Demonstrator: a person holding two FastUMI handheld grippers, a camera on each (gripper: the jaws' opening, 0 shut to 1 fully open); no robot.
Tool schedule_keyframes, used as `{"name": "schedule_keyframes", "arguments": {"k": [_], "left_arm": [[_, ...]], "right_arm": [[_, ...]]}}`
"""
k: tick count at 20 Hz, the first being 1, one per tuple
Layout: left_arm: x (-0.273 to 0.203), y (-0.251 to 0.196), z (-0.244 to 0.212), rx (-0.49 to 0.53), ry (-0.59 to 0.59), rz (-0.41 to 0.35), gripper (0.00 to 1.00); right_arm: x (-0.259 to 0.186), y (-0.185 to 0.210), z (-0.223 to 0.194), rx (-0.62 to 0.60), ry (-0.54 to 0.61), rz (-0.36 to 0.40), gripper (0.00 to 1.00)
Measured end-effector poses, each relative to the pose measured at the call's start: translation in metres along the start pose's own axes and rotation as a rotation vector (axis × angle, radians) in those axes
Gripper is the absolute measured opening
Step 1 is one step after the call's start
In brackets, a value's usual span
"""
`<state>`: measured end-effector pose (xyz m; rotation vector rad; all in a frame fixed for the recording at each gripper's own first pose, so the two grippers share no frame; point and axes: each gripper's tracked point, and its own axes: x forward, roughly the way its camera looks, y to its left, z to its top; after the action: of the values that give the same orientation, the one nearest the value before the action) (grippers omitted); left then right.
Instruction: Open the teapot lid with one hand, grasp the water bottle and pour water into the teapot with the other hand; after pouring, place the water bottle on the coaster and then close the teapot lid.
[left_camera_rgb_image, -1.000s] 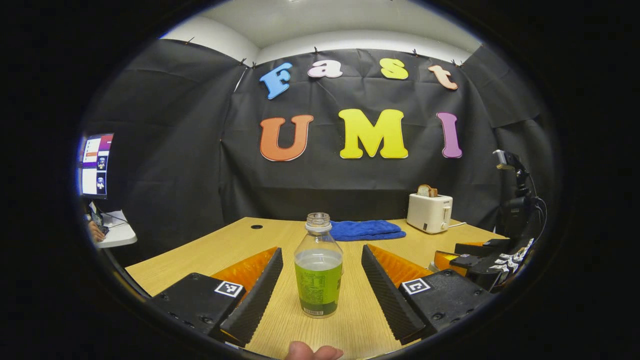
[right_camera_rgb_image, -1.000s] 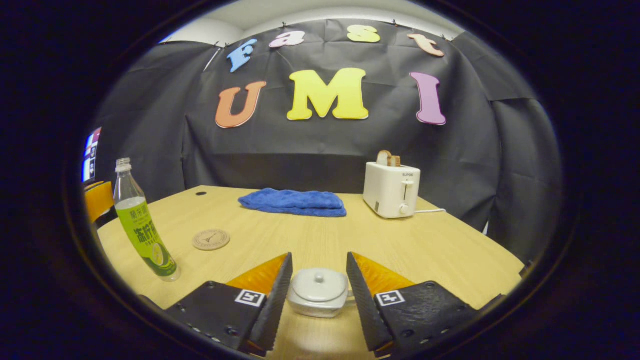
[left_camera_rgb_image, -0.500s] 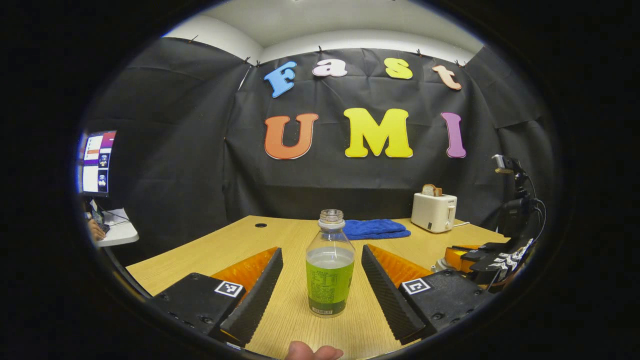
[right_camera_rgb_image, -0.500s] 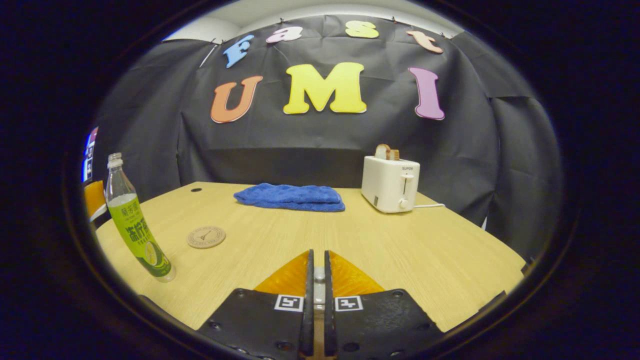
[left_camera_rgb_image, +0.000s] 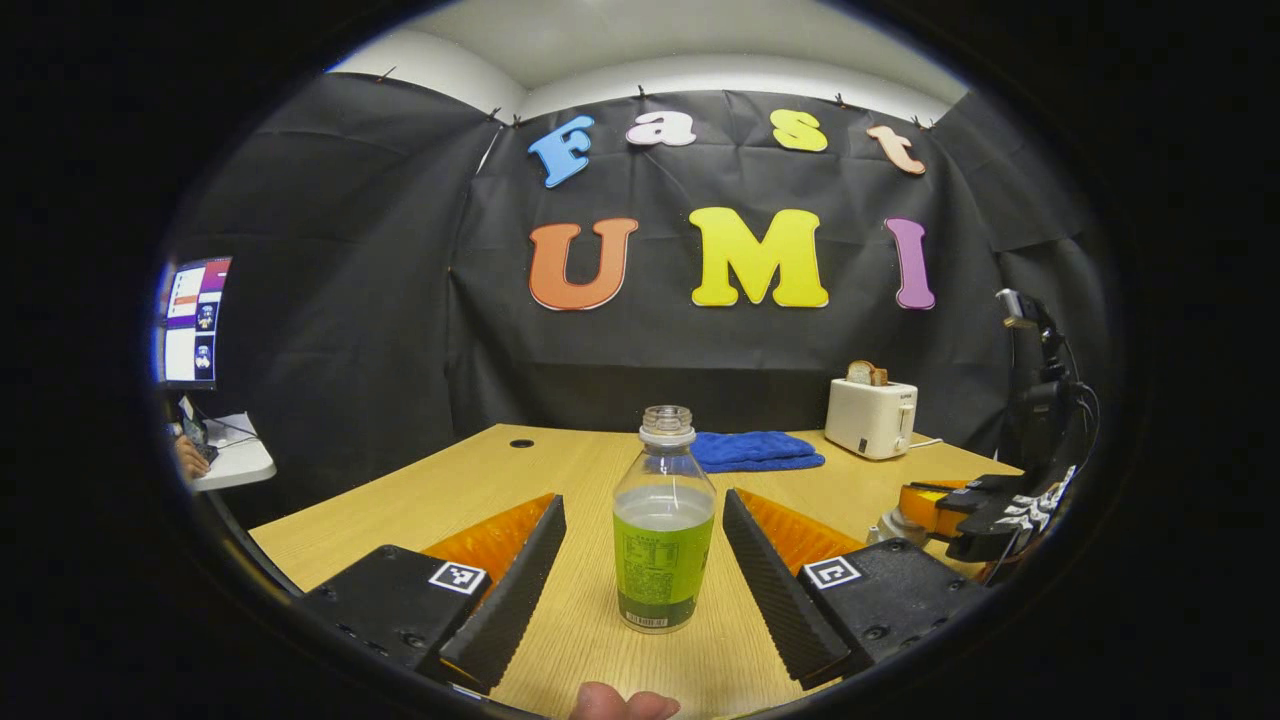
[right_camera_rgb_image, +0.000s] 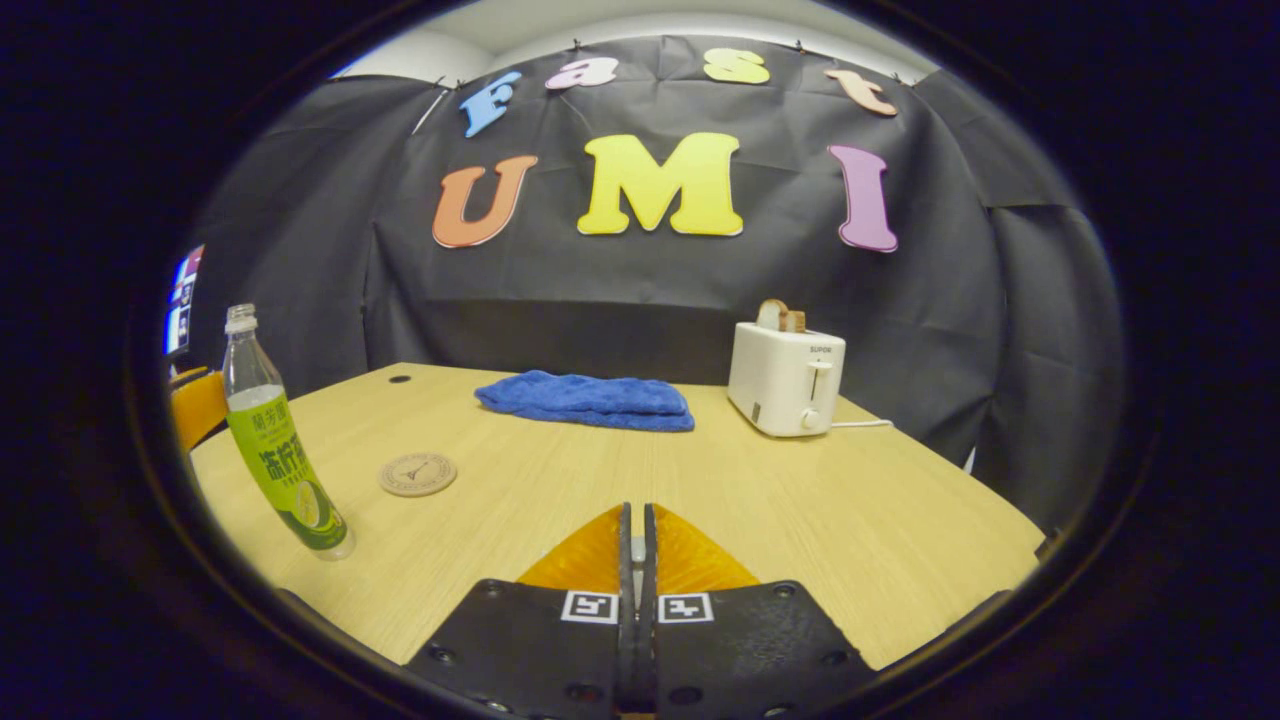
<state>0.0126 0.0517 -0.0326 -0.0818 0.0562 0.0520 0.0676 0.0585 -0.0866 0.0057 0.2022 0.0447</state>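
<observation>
Left gripper spread, fingers flanking upright bottle without contact. Right gripper pinched on a thin sliver, likely the lid knob. Coaster at 10 o'clock.

Recording booth, black cloth wall, wooden table, monitor

Left gripper view sits low, close behind the water bottle; right gripper view faces likewise from farther right; both share the toaster.
</observation>
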Motion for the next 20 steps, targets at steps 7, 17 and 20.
{"name": "schedule_keyframes", "arguments": {"k": [7, 17, 20], "left_arm": [[0.012, -0.01, -0.03, 0.007, 0.069, -0.011, 0.99], [0.034, -0.012, -0.079, -0.049, 0.199, 0.012, 0.99], [0.034, -0.012, -0.084, -0.042, 0.214, 0.017, 0.95]], "right_arm": [[-0.017, -0.009, 0.03, 0.015, -0.043, 0.025, 0.0], [-0.031, -0.035, 0.045, -0.009, -0.052, 0.006, 0.0], [-0.031, -0.037, 0.042, -0.011, -0.039, 0.011, 0.0]]}}
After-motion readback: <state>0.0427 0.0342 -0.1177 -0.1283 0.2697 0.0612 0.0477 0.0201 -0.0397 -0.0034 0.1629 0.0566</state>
